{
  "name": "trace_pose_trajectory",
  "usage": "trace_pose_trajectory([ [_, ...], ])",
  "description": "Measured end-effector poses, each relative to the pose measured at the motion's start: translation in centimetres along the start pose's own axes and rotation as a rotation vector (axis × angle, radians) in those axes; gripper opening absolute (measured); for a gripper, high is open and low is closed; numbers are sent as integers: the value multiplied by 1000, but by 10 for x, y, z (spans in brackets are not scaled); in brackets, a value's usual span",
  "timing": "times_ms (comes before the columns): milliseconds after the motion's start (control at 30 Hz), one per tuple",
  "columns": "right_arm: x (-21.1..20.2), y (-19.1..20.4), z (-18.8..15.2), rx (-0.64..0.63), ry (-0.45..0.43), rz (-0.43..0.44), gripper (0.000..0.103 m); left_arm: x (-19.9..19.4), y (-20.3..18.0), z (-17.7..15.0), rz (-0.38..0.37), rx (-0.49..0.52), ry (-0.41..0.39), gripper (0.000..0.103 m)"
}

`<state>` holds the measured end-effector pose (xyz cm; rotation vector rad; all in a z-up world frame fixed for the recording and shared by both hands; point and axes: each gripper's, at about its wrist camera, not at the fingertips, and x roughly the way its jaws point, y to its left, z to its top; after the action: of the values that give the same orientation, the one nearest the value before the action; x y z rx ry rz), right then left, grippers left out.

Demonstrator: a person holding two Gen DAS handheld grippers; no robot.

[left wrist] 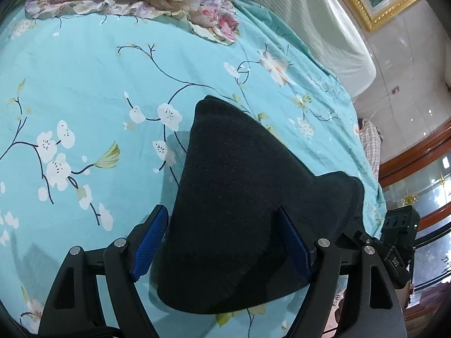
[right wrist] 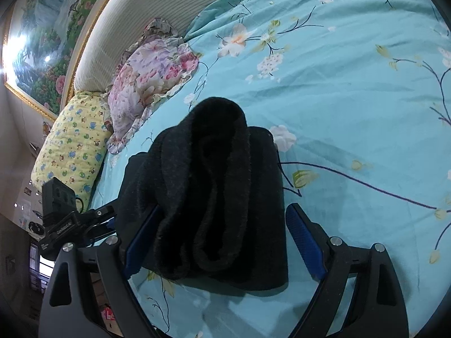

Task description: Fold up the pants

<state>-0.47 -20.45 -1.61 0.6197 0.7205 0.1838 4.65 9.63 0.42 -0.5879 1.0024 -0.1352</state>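
The dark charcoal pants (left wrist: 236, 211) lie folded into a compact bundle on the turquoise floral bedsheet (left wrist: 84, 84). My left gripper (left wrist: 222, 239) is open, its blue pads wide apart on either side of the bundle's near end. In the right wrist view the pants (right wrist: 214, 197) show as a thick stack with a rolled fold on top. My right gripper (right wrist: 222, 236) is open too, its left pad against the fabric's edge and its right pad clear of it.
A pink floral pillow (right wrist: 149, 84) and a yellow patterned pillow (right wrist: 73, 146) lie near the padded headboard (right wrist: 157, 8). The bed's edge (left wrist: 369, 152) runs at the right of the left wrist view, with a gold-framed picture (left wrist: 375, 2) on the wall beyond.
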Motion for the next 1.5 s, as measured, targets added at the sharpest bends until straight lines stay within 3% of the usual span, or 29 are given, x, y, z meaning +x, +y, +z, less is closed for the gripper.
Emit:
trace_pose_trajectory([
  [167, 4, 0, -1, -15, 4, -14, 89, 8, -4, -2, 53, 37, 11, 78],
  [233, 5, 1, -1, -19, 5, -18, 89, 10, -8, -3, 63, 60, 13, 69],
  [333, 8, 3, -1, -36, 11, -23, 88, 9, -15, -4, 102, 96, 4, 65],
  [500, 14, 9, -4, -75, 28, -47, 81, 8, -25, -9, 150, 147, -20, 58],
  [667, 11, 12, -6, -102, 24, -51, 62, 3, -32, -11, 170, 181, -38, 49],
  [833, 5, 24, -9, -144, 6, -61, 55, -8, -35, -13, 171, 191, -59, 40],
  [1200, -4, 42, -7, -179, -20, -43, 49, -33, -40, -17, 158, 197, -100, 34],
  [1500, 2, 63, -3, -214, -13, -3, 48, -62, -31, -12, 192, 189, -164, 33],
])
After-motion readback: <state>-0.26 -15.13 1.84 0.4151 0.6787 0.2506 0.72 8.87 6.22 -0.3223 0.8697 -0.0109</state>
